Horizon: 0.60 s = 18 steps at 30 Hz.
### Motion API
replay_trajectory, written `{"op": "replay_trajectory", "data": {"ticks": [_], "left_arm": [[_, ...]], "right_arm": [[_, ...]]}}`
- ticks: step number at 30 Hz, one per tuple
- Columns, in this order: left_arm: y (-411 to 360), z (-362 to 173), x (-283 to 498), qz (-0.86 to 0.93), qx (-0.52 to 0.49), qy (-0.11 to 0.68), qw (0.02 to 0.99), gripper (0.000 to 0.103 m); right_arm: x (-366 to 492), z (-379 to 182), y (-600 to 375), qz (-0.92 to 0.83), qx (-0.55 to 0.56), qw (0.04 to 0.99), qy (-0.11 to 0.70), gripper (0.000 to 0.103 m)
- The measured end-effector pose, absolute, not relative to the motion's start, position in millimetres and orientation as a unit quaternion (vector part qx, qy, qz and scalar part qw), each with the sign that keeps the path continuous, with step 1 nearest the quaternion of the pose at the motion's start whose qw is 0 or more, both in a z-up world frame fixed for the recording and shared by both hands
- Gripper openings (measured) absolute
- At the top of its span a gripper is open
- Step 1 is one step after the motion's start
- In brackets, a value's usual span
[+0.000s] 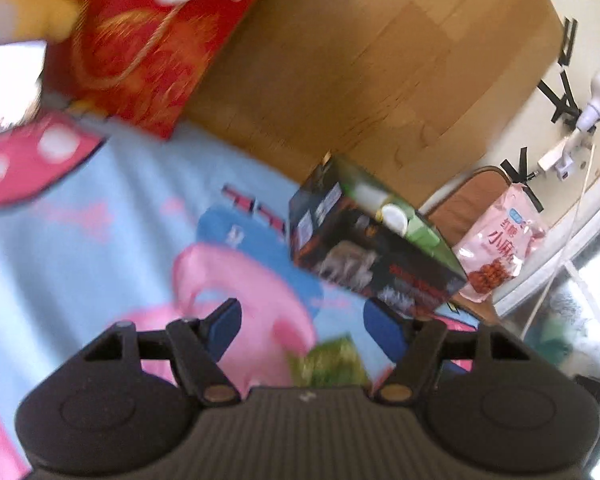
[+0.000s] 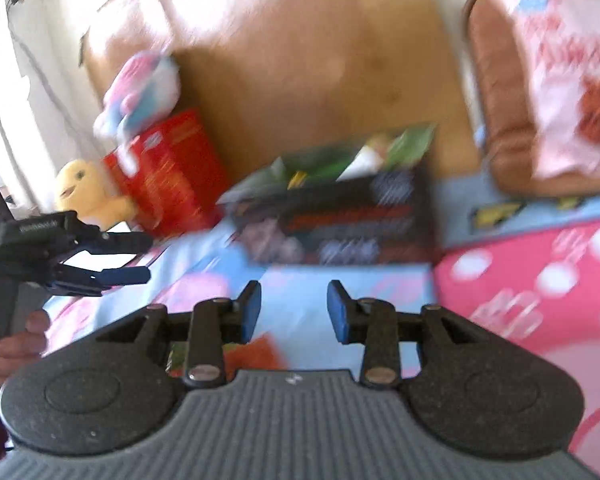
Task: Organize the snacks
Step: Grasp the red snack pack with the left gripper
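Note:
A black snack box [image 1: 372, 256] with a green top stands tilted on the blue cartoon blanket [image 1: 100, 240], ahead and to the right of my left gripper [image 1: 304, 322]. That gripper is open with nothing between its blue pads. A green packet [image 1: 332, 364] lies just below it. In the right wrist view, the same black box [image 2: 340, 220] lies beyond my right gripper [image 2: 294, 310], which is open and holds nothing. An orange and green packet [image 2: 256, 352] lies under it. The left gripper [image 2: 130, 258] shows at the left edge, jaws apart. A pink snack bag [image 1: 496, 248] leans on a brown cushion [image 1: 472, 200].
A red box [image 2: 172, 176] stands against the wooden headboard [image 2: 300, 60], with a yellow plush [image 2: 88, 196] and a pink and blue plush [image 2: 144, 92] beside it. A person's hand [image 2: 20, 344] grips the left tool. A pink dotted cloth [image 2: 540, 300] lies at the right.

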<state>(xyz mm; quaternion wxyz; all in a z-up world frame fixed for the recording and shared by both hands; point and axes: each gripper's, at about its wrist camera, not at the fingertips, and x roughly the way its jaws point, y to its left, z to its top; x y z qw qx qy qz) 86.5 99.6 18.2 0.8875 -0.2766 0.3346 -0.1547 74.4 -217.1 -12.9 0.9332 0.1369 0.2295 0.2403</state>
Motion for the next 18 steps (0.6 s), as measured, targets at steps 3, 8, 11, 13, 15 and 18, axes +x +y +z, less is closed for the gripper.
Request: {"op": "replay_trajectory", "data": {"ticks": [3,8,11,13,15,18], "left_arm": [[96,8,79,-0.179,-0.296,0.350,0.871,0.067],[84,2,75,-0.189,-0.278,0.359,0.870,0.064],[86,3,66,-0.190,-0.280,0.352,0.873,0.064],[87,4,60,-0.197,-0.283,0.354,0.869,0.064],[89,3,52,-0.208,-0.286,0.359,0.864,0.064],[85,0,41,-0.223,-0.293,0.366,0.854,0.066]], "right_arm": [[70,-14,-195,0.250,0.110,0.929,0.249,0.039],[61,-23,-181,0.246,0.082,0.921,0.290,0.039],[42,-16,-179,0.299,0.102,0.895,0.314,0.038],[25,-12,-183,0.295,0.102,0.903,0.296,0.039],[17,-10,-190,0.285,0.101,0.910,0.283,0.039],[19,-12,-200,0.282,0.122,0.904,0.297,0.039]]}}
